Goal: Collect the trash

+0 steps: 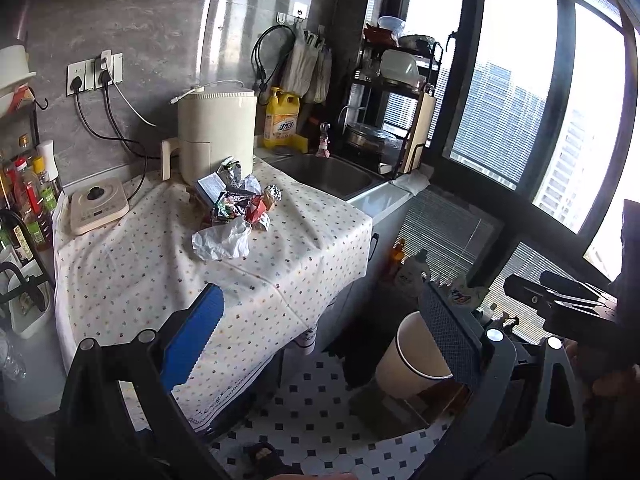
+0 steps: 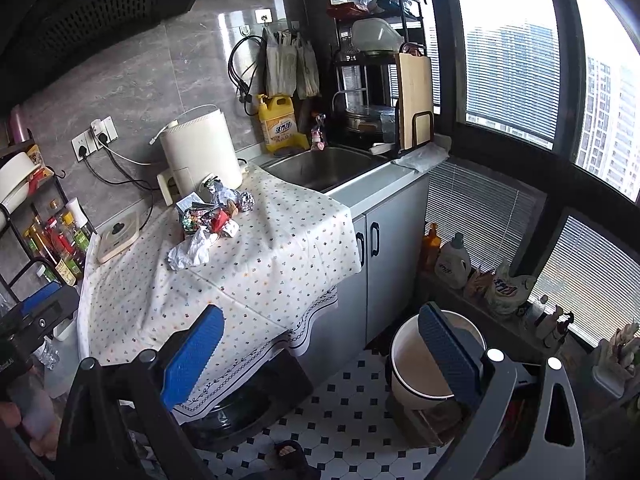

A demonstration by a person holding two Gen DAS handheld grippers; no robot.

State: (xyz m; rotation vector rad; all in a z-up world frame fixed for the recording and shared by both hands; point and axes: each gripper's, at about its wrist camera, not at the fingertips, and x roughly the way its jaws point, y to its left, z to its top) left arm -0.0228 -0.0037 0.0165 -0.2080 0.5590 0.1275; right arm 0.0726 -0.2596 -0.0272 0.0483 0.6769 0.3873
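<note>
A pile of trash (image 1: pixel 236 200) lies on the dotted tablecloth (image 1: pixel 160 272): crumpled wrappers, a foil ball (image 1: pixel 273 192), a small box and a crumpled white tissue (image 1: pixel 222 240). The pile also shows in the right wrist view (image 2: pixel 208 212). A beige bin (image 1: pixel 408 354) stands on the floor to the right, also in the right wrist view (image 2: pixel 424 360). My left gripper (image 1: pixel 324 344) is open and empty, well short of the pile. My right gripper (image 2: pixel 324 354) is open and empty, held back from the table over the floor.
A cream appliance (image 1: pixel 216 132), a small scale (image 1: pixel 98 204) and a sink (image 1: pixel 328 174) sit on the counter. Sauce bottles (image 1: pixel 28 200) stand at left. Bottles (image 2: pixel 452 260) line the window sill. The cloth hangs over the table's front edge.
</note>
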